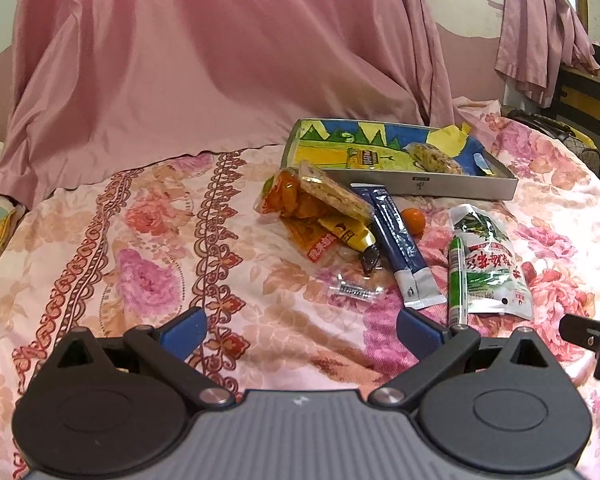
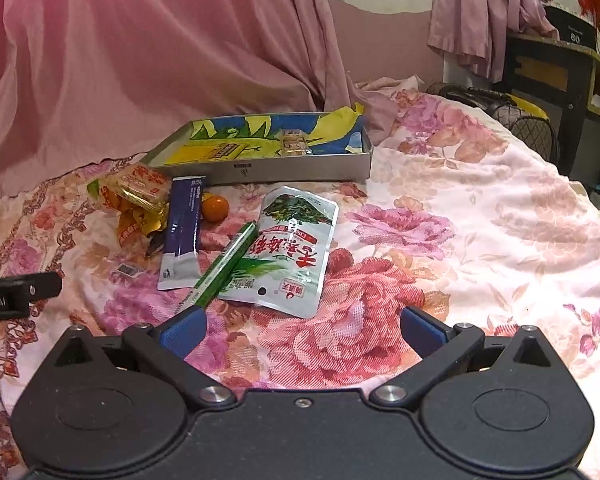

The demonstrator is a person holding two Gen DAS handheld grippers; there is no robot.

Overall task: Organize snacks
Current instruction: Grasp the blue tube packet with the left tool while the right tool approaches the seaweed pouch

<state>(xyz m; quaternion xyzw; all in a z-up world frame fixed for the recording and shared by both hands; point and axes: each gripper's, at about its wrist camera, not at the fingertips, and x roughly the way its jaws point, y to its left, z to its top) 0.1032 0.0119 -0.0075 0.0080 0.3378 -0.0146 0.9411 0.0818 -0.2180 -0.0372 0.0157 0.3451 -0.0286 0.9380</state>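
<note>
Left gripper: black linkage arms on two round black housings, silver pivot screws, blue ribbed finger pads, grey ridged body with a small white mark at centre

Right gripper: same black arms and round housings, silver screws, blue pads, but the body plate is black with one small screw at its top centre

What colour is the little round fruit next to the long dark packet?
The little round fruit is orange. It shows best in the right wrist view.
</note>
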